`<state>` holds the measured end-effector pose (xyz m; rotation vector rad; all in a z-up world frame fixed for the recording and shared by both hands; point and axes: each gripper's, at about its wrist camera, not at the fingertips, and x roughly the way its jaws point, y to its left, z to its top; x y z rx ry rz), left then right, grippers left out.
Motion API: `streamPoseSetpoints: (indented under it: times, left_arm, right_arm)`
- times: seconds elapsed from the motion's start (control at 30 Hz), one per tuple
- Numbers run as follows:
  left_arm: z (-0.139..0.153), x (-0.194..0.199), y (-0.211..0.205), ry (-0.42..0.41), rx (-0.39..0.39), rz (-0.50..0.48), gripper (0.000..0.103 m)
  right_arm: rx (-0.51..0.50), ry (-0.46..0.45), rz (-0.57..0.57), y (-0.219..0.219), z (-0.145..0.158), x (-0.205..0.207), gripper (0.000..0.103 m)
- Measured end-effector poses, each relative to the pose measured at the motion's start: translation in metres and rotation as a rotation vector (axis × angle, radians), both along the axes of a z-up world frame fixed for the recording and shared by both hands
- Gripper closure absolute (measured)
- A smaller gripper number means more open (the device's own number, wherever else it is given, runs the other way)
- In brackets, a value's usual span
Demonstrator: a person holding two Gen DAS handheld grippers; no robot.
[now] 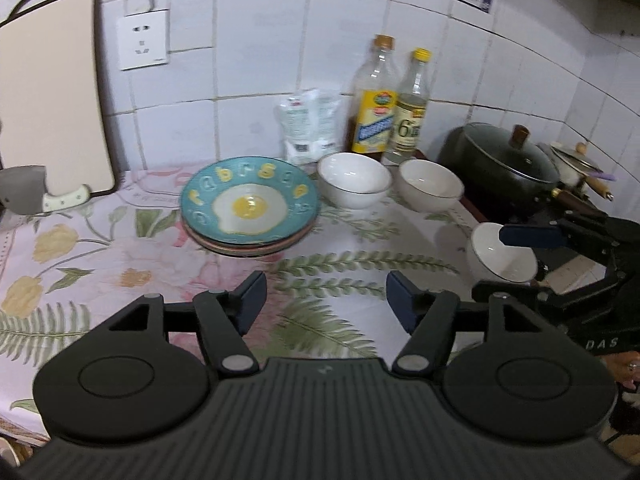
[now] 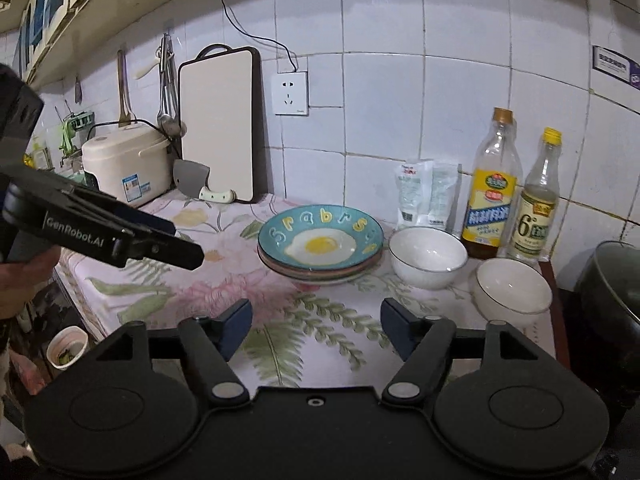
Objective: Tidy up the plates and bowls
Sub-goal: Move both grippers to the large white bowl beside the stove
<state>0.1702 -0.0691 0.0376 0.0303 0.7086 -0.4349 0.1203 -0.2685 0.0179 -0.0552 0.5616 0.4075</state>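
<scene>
L tool (image 1: 322,300): jaws spread wide, nothing between them, held level & low. R tool (image 2: 316,326): jaws also wide apart, empty, pointing fwd. In the left wrist view the R tool comes in from the right edge, a bare hand (image 1: 628,368) partly visible below it. In the right wrist view the L tool reaches in from the left, hand (image 2: 24,280) gripping its body.

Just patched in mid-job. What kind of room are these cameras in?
Most likely a home kitchen counter: white tiled wall, a rice cooker beside a leaning cutting board, condiment bottles at the back, and a lidded pot on a stove at the right edge.
</scene>
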Motion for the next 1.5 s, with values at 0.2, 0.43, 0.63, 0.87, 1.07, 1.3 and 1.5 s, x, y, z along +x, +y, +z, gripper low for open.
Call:
streamPoseSetpoints:
  times: [0.2,0.43,0.63,0.87,1.07,1.3,1.5]
  left_arm:
    - [-0.01,-0.002,-0.026,0.007,-0.009,-0.035,0.035]
    - [-0.028,0.002,-0.058,-0.012,-0.004,-0.068,0.021]
    - [-0.041,0.005,-0.09,-0.015,-0.023,-0.119,0.016]
    - [-0.062,0.018,-0.137,0.005,-0.064,-0.2,0.015]
    - [-0.088,0.046,-0.169,0.081,-0.105,-0.209,0.018]
    - [-0.107,0.073,-0.192,0.117,-0.12,-0.198,0.034]
    - [-0.122,0.089,-0.208,0.148,-0.123,-0.208,0.045]
  right_arm:
    - [-0.022,0.006,-0.016,-0.019,-0.013,-0.019,0.015]
    - [-0.009,0.049,-0.07,-0.049,-0.037,-0.03,0.013]
    - [-0.024,0.045,-0.122,-0.073,-0.054,-0.042,0.009]
    - [-0.023,0.101,-0.2,-0.102,-0.085,-0.036,0.009]
    - [-0.03,0.134,-0.281,-0.125,-0.115,-0.012,0.009]
    - [-0.045,0.09,-0.303,-0.138,-0.136,0.008,0.009]
    - [-0.061,0.035,-0.27,-0.138,-0.141,0.018,0.003]
